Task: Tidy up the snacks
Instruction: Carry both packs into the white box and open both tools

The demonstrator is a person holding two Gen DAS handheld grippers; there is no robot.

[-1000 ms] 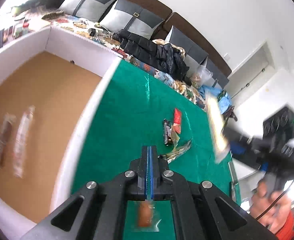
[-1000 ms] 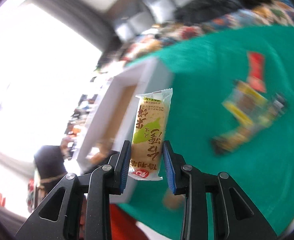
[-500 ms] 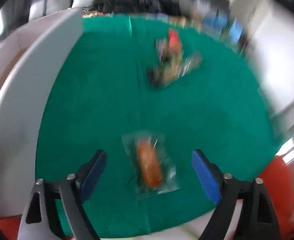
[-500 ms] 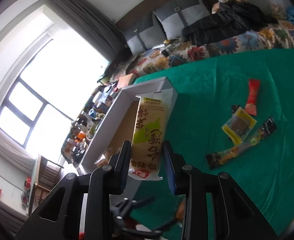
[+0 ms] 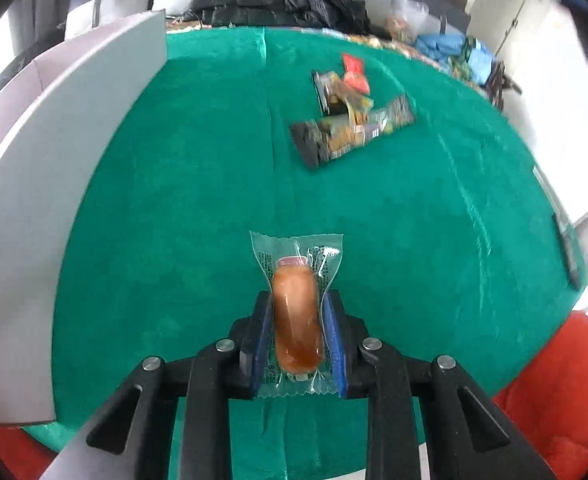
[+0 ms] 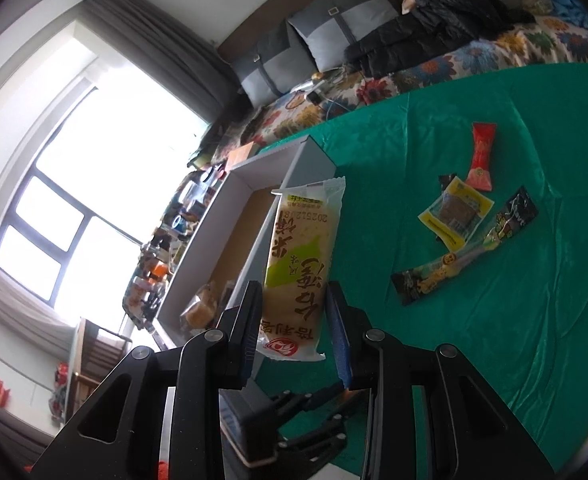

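Clear-wrapped sausage on the green worktop is being pinched as the left claw has just been closing, while the right claw is gripping a rice cracker; both likely need carrying into the box.

Left claw angled downward, jaws just closed on something; right claw clamped.

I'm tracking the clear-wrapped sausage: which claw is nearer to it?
Left. The left claw has just closed on the sausage on the green cloth; the right claw holds a rice cracker packet elsewhere.
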